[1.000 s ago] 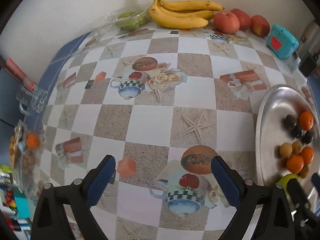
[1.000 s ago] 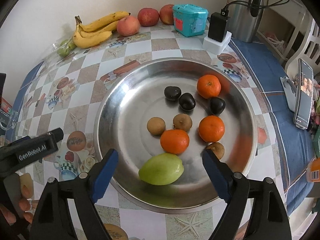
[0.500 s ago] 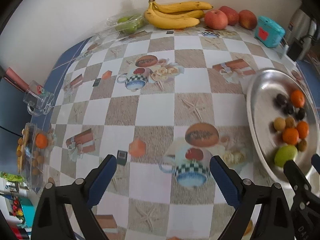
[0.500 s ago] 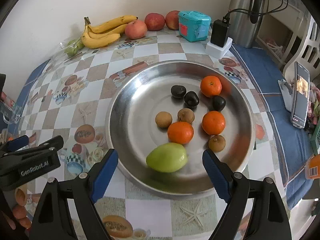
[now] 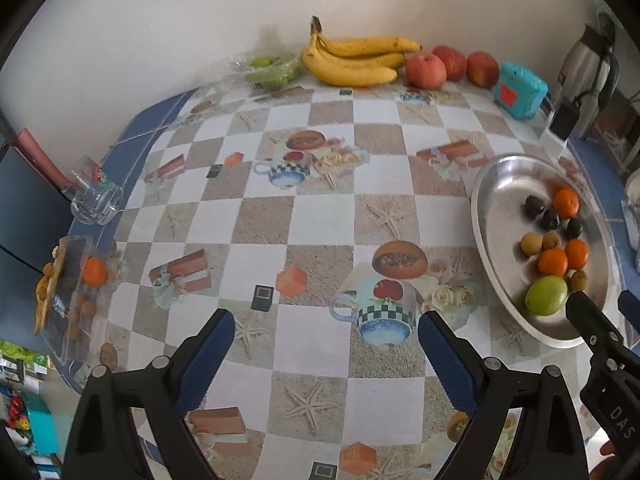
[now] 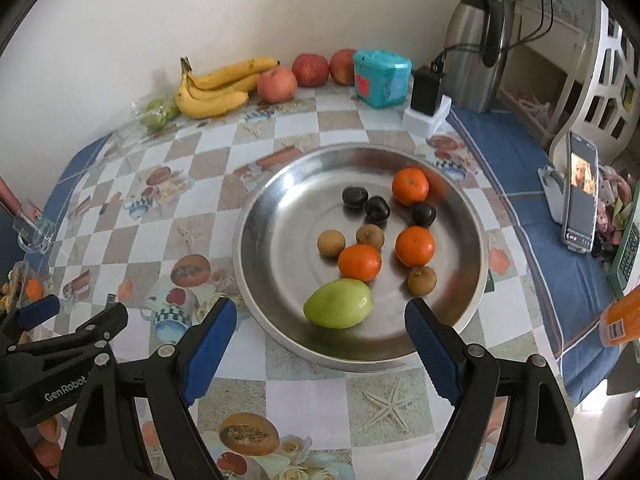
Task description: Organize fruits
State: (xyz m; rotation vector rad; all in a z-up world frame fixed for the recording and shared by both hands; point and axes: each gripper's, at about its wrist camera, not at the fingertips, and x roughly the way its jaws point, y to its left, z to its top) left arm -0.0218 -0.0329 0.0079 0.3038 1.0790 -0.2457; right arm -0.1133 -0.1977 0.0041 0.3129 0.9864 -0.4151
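Observation:
A silver tray [image 6: 272, 240] holds a green mango [image 6: 338, 308], three oranges [image 6: 415, 246], three dark fruits [image 6: 355, 197] and three small brown fruits [image 6: 331, 243]. My right gripper [image 6: 320, 308] hangs open above the tray's near rim, the mango just beyond its fingertips, untouched. To the tray's left, my left gripper [image 5: 324, 320] stands open over bare tablecloth, nothing between its fingers. Bananas [image 5: 356, 62], red apples [image 5: 426, 70] and a bag of green fruits [image 5: 274, 70] lie along the back wall. A clear box [image 5: 94, 272] with an orange sits at the table's left edge.
A teal box [image 6: 382, 78], a black charger on a white base [image 6: 428, 92] and a steel thermos [image 6: 476, 40] stand at the back right. A phone on a stand [image 6: 580, 192] is at the right. A glass mug [image 5: 96, 200] sits near the left edge.
Both grippers have risen and drawn back from the table, so more of it shows. The fruits in the tray have not moved.

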